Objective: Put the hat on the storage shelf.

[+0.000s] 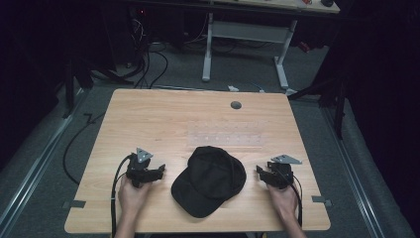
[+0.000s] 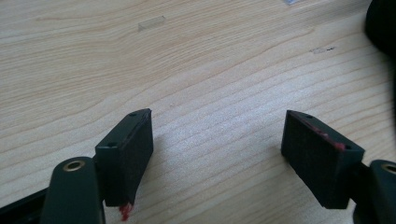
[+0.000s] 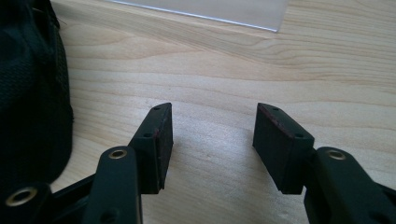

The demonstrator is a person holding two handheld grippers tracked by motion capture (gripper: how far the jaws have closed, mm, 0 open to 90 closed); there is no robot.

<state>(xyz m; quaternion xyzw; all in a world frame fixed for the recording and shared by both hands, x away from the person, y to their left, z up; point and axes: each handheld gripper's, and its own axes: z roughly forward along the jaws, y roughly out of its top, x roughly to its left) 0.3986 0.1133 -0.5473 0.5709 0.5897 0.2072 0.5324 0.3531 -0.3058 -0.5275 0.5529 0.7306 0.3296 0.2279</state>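
A black baseball cap (image 1: 210,181) lies on the wooden table (image 1: 148,114) near its front edge, brim toward the front left. My left gripper (image 1: 161,171) rests on the table just left of the cap, held by a hand, jaws pointing right toward it. In the left gripper view the gripper (image 2: 217,135) stands open over bare wood, with the cap (image 2: 380,23) dark at the top right edge. My right gripper (image 1: 258,171) rests to the cap's right, pointing left. In the right gripper view it (image 3: 212,135) is open with nothing between its pads, the cap (image 3: 32,93) at the left.
A clear plastic strip (image 1: 225,134) lies flat on the table behind the cap, its edge (image 3: 201,9) seen ahead of the right gripper. A grey round grommet (image 1: 236,105) sits near the far edge. Beyond stands a desk with white legs (image 1: 208,49), with cables on the floor.
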